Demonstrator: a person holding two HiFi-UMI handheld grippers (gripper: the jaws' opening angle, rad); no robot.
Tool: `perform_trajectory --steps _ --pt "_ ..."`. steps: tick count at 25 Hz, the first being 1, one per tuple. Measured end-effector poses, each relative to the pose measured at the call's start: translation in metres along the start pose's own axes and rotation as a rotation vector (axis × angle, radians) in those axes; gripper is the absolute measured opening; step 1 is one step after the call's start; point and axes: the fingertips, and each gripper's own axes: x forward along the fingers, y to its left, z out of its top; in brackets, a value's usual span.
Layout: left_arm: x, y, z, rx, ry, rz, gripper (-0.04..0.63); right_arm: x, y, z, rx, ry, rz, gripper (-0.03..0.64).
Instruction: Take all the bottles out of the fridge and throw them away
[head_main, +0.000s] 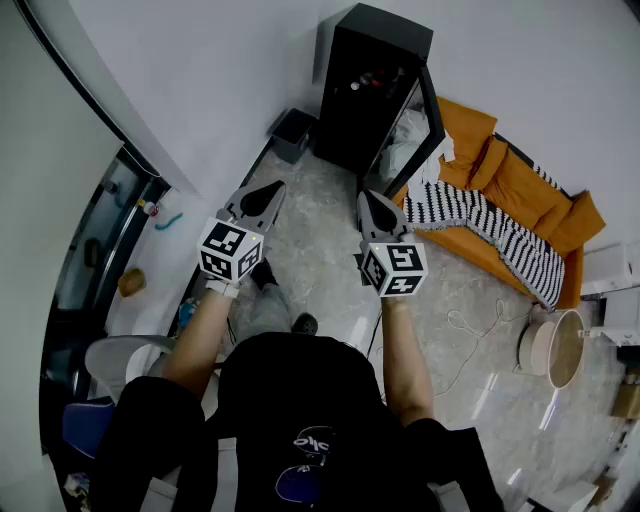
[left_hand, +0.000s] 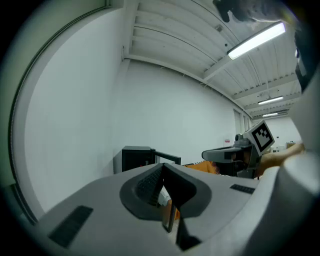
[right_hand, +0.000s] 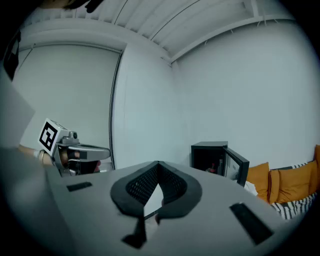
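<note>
At upper centre of the frame, the black fridge (head_main: 345, 110) stands w/ door open, bottles (head_main: 365, 82) inside. Left gripper (head_main: 270, 190) & right gripper (head_main: 367, 198) sit well short of it, fingers closed, empty; whole job's left, I'd say.

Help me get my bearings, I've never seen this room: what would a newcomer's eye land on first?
First, the black fridge against the far wall, its door swung open, and to its right the orange sofa draped with a black-and-white striped blanket. In the foreground, the left gripper and right gripper point side by side toward the fridge, both with jaws together and empty.
</note>
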Motion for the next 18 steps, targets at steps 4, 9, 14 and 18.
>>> perform_trajectory --steps 4,9,14,18 --pt "0.004 0.013 -0.005 0.0 0.006 0.001 0.008 0.014 0.002 -0.005 0.005 0.009 0.003 0.003" --pt "0.018 0.03 -0.011 -0.006 0.018 -0.005 0.006 0.035 -0.004 -0.007 0.018 0.016 0.002 0.003" --pt "0.043 0.062 -0.012 -0.016 0.03 -0.01 0.008 0.072 -0.013 -0.007 0.032 0.029 0.002 0.003" --pt "0.069 0.098 -0.01 -0.021 0.038 -0.018 0.006 0.113 -0.025 -0.002 0.032 0.036 -0.01 0.003"
